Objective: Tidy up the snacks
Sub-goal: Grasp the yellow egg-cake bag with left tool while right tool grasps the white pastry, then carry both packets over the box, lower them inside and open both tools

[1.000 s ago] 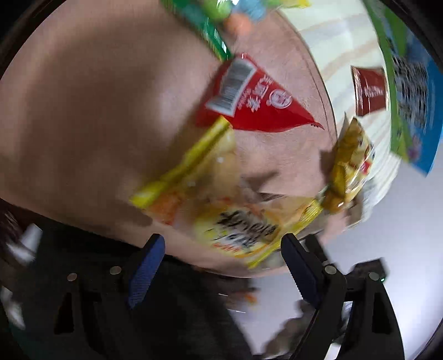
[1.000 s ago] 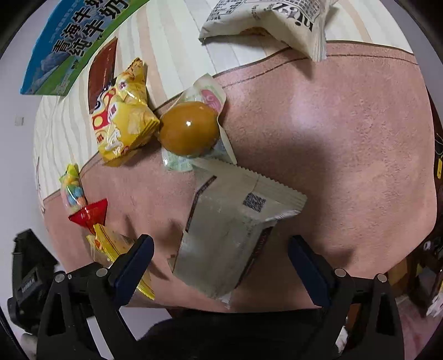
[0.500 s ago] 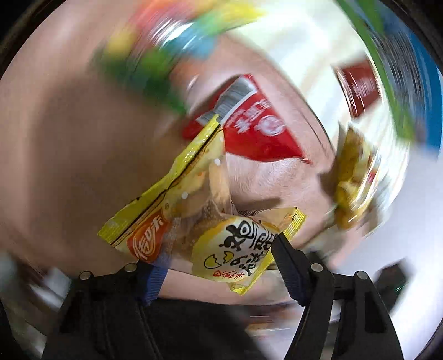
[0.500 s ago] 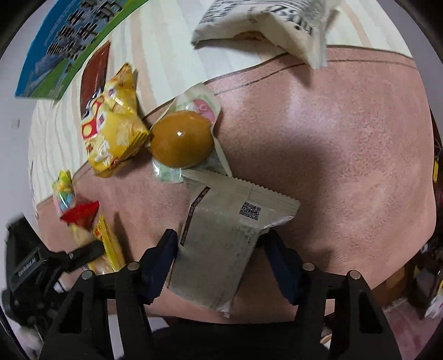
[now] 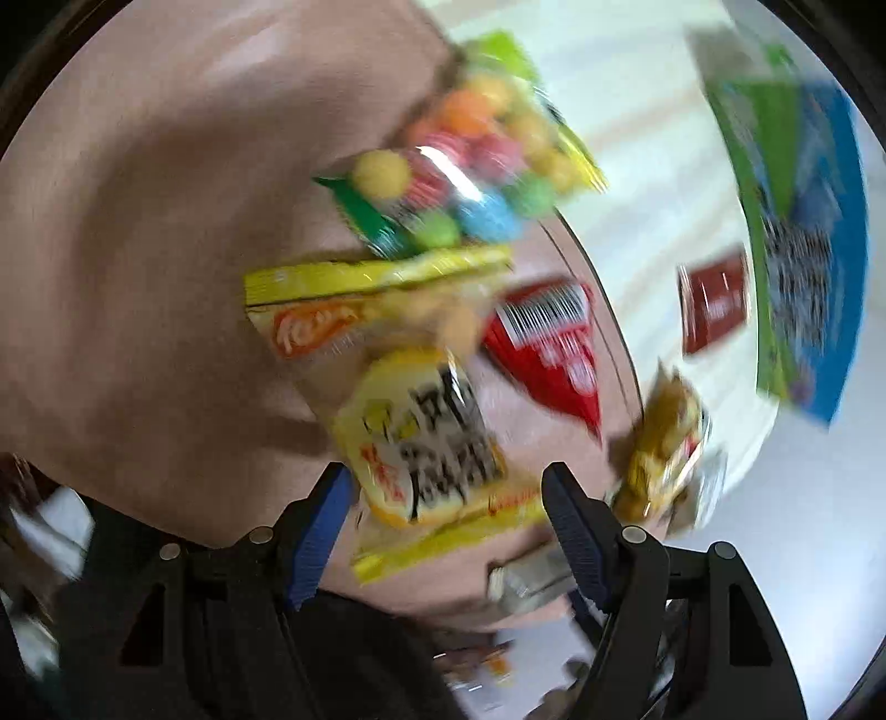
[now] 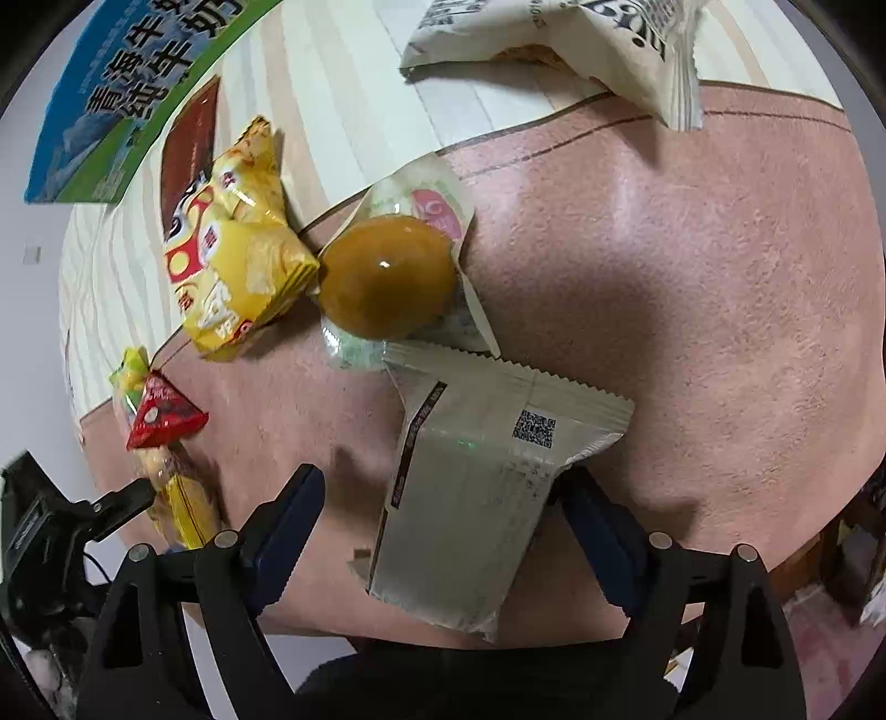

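My left gripper [image 5: 448, 520] is shut on a yellow snack packet [image 5: 421, 437] with black lettering and holds it a little above the pinkish mat [image 5: 138, 232]. The view is blurred by motion. Behind the packet lie a bag of coloured candy balls [image 5: 465, 183] and a red triangular packet [image 5: 554, 343]. In the right wrist view my right gripper [image 6: 437, 515] straddles a grey-white packet [image 6: 476, 487] that lies flat on the mat. Its jaws are opening, and the left pad stands clear of the packet. The left gripper's finger [image 6: 122, 493] shows at the lower left.
A wrapped brown egg [image 6: 387, 277] touches the grey packet's far end, with a yellow crinkled bag [image 6: 232, 249] beside it. On the striped tabletop [image 6: 354, 83] lie a dark red sachet [image 6: 188, 144], a blue-green carton [image 6: 133, 83] and a white packet [image 6: 581, 39].
My left gripper closed on the yellow packet, then rose and tilted with it. The right gripper's jaws narrowed around the grey packet and have widened again; the packet has not moved.
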Available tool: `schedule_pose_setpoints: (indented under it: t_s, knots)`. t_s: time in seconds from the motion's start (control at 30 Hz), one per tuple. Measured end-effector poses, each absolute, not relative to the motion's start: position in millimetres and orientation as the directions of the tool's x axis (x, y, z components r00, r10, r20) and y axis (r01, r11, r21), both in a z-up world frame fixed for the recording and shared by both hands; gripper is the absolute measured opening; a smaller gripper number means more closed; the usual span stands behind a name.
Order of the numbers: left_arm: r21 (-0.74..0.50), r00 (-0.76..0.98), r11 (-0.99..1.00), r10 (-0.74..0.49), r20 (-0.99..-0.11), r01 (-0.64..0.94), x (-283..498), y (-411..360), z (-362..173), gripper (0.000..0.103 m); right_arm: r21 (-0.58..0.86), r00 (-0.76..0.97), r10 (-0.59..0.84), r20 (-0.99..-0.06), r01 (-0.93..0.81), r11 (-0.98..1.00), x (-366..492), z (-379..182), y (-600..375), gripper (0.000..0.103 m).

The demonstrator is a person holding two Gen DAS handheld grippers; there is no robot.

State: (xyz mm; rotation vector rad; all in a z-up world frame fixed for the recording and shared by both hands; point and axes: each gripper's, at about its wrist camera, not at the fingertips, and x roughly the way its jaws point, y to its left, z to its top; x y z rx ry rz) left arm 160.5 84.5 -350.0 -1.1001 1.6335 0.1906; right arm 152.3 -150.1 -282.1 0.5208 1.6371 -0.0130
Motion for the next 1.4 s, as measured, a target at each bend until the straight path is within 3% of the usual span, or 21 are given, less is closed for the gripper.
schedule_pose_setpoints:
  t_s: [0.1, 0.2, 0.27, 0.4, 0.53, 0.67, 0.93, 1.03, 1.1, 1.4]
  knots:
    - [-0.35, 0.036, 0.579, -0.483, -0.875, -0.736, 159.7, 105.1, -359.5, 0.069, 0.293, -0.028, 0.323, -0.946, 0.355, 0.888, 153.0, -285.2, -158.2, 0.087]
    - [-0.313, 0.021, 0.679, -0.401, -0.916, -0.664, 181.2, 101.9, -359.5, 0.063, 0.267, -0.04, 0.295, -0.955, 0.329, 0.906, 151.4, -285.9, -159.8, 0.073]
    - [-0.285, -0.014, 0.781, -0.352, -0.936, -0.556, 184.1, 90.5, -362.1, 0.055, 0.264, -0.047, 0.29, -0.956, 0.297, 0.918, 150.2, -283.8, -165.2, 0.063]
    - [-0.233, -0.056, 0.931, -0.258, -0.965, -0.281, 188.4, 56.0, -351.0, 0.052, 0.276, -0.078, 0.293, -0.953, 0.172, 0.946, 150.5, -279.1, -164.1, 0.061]
    - [-0.14, -0.071, 0.989, -0.143, -0.987, -0.042, 184.7, 23.6, -347.1, 0.051, 0.17, -0.08, 0.165, -0.983, -0.062, 0.983, 148.4, -270.3, -129.3, 0.061]
    - [-0.129, -0.098, 0.991, -0.132, -0.986, -0.03, 187.0, 7.0, -358.1, 0.052, 0.08, -0.044, 0.072, -0.996, -0.211, 0.974, 146.2, -267.8, -102.6, 0.062]
    - [-0.157, -0.063, 0.974, -0.17, -0.983, -0.165, 182.2, 22.9, -366.8, 0.052, 0.162, -0.082, 0.162, -0.983, 0.001, 0.987, 145.8, -273.8, -128.2, 0.078]
    - [-0.144, -0.039, 0.974, -0.153, -0.987, -0.174, 168.6, 43.6, -362.4, 0.044, 0.149, -0.064, 0.15, -0.987, 0.015, 0.989, 141.6, -278.6, -132.1, 0.076]
    - [-0.138, -0.027, 0.978, -0.144, -0.989, -0.159, 157.0, 40.7, -352.0, 0.04, 0.118, -0.047, 0.118, -0.992, 0.006, 0.993, 138.2, -283.1, -127.4, 0.062]
    - [-0.207, 0.031, 0.972, -0.204, -0.978, -0.109, 152.0, 33.8, -292.1, 0.037, 0.224, 0.014, 0.224, -0.975, 0.018, 0.974, 128.9, -245.0, -140.5, 0.061]
